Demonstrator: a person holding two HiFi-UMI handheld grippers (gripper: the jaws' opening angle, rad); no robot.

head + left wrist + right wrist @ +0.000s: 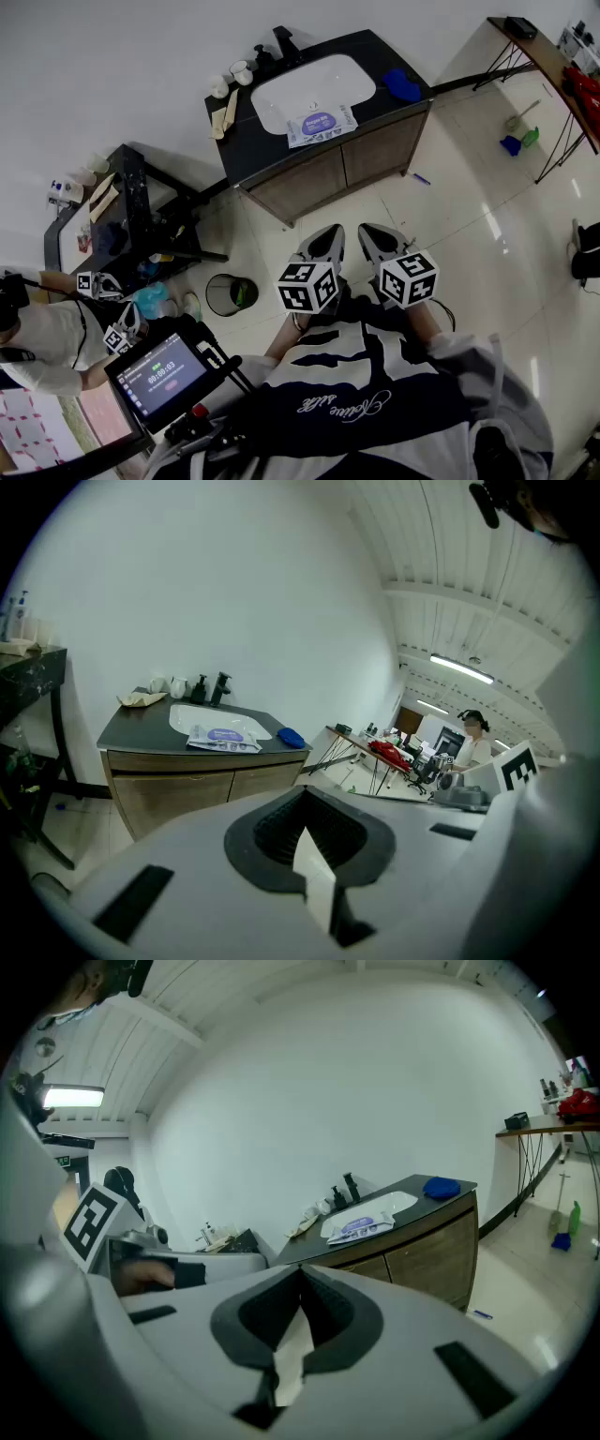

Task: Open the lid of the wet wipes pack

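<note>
Presently the jaws of the left gripper (306, 834) and the right gripper (296, 1320) are pressed together, empty; the wet wipes pack (322, 125) is laid on the vanity counter (246, 142), well apart.

- On the vanity counter (246, 150), the wet wipes pack (322, 125) lies across the front rim of the sink basin (309, 84).
- The faucet (286, 44) stands behind the basin.
- A cloth (403, 84) lies right of the basin.
- A side table (127, 202) stands left of the counter.
- A bin (230, 293) sits on the floor between them.
</note>
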